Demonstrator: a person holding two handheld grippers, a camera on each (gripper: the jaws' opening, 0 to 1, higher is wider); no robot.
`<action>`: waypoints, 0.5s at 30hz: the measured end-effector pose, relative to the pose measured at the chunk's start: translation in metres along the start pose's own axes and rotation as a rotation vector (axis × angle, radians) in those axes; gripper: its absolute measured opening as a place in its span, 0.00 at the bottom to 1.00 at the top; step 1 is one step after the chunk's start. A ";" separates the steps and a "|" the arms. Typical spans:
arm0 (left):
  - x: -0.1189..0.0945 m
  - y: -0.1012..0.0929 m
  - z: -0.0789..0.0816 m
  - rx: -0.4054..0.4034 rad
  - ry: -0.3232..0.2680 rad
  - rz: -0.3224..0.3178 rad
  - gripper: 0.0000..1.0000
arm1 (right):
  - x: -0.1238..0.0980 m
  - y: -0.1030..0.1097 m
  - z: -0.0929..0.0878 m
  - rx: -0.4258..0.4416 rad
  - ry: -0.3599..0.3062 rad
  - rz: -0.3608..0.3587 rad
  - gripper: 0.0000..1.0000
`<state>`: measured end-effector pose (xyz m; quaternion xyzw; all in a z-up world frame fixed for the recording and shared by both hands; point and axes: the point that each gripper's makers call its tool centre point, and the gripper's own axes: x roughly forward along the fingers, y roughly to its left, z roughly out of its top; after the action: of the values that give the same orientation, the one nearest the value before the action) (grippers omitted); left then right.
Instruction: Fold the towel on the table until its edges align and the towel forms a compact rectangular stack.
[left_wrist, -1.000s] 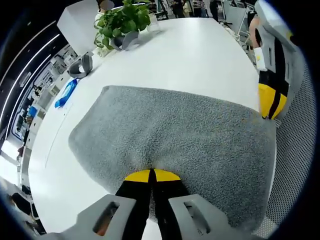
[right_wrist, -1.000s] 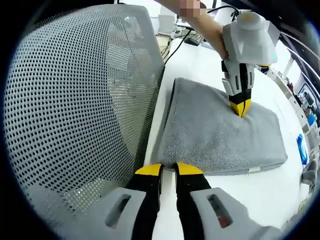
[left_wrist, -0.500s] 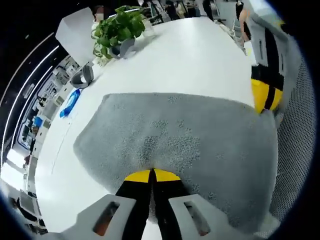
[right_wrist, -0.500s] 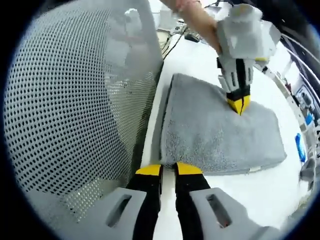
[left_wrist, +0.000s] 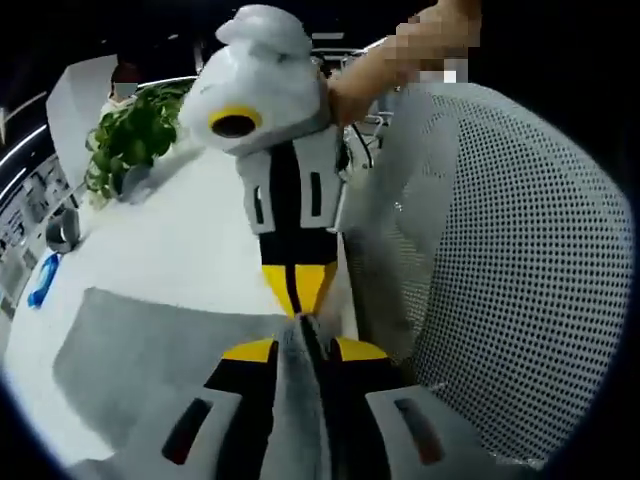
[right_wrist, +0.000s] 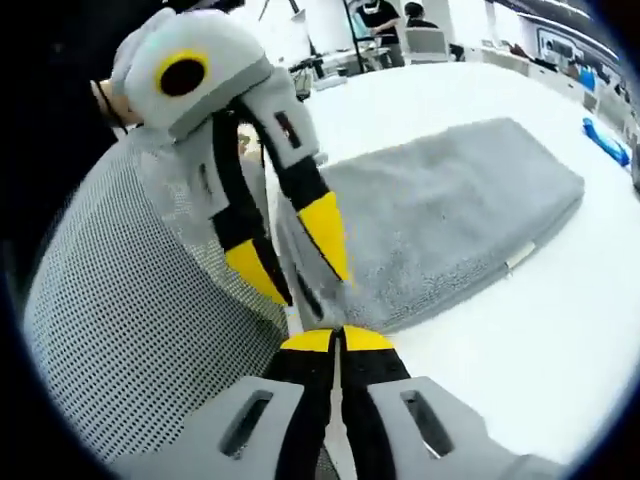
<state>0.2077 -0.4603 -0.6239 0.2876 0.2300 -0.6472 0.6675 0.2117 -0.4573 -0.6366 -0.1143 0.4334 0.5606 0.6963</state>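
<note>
Since a second ago the two grippers have come together at the chair-side edge of the towel, where before they stood well apart along it. In the left gripper view the left gripper has a ridge of grey cloth running up between its jaws, so it is clamped on the towel's edge, and the right gripper points down at it, tip almost touching tip. In the right gripper view the right gripper has its jaws pressed together at the towel's near corner; whether cloth is caught between them I cannot tell. The left gripper crosses just above it, jaws parted round a fold of cloth.

The towel lies on the white table, already folded into a thick grey pad, its near edge lifted at the pinch. A mesh chair stands just beside that edge. A plant sits far off on the table.

The towel looks soft, thick terry, light and limp: it will sag from any single pinch and its layers may slide apart. Best taken at the two corners of one edge, all layers together, so that the fold carries over evenly.
</note>
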 end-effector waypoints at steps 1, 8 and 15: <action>0.003 0.003 0.000 -0.027 0.012 0.017 0.25 | -0.002 -0.002 0.006 0.039 -0.029 -0.001 0.00; 0.008 0.030 -0.024 -0.192 0.089 0.152 0.03 | -0.009 -0.013 0.025 0.046 -0.133 -0.024 0.00; 0.002 0.037 -0.038 -0.544 -0.008 0.124 0.03 | -0.010 0.003 0.012 -0.256 -0.076 -0.086 0.04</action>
<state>0.2468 -0.4355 -0.6497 0.1089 0.3745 -0.5206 0.7595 0.2151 -0.4558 -0.6212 -0.1993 0.3266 0.5847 0.7153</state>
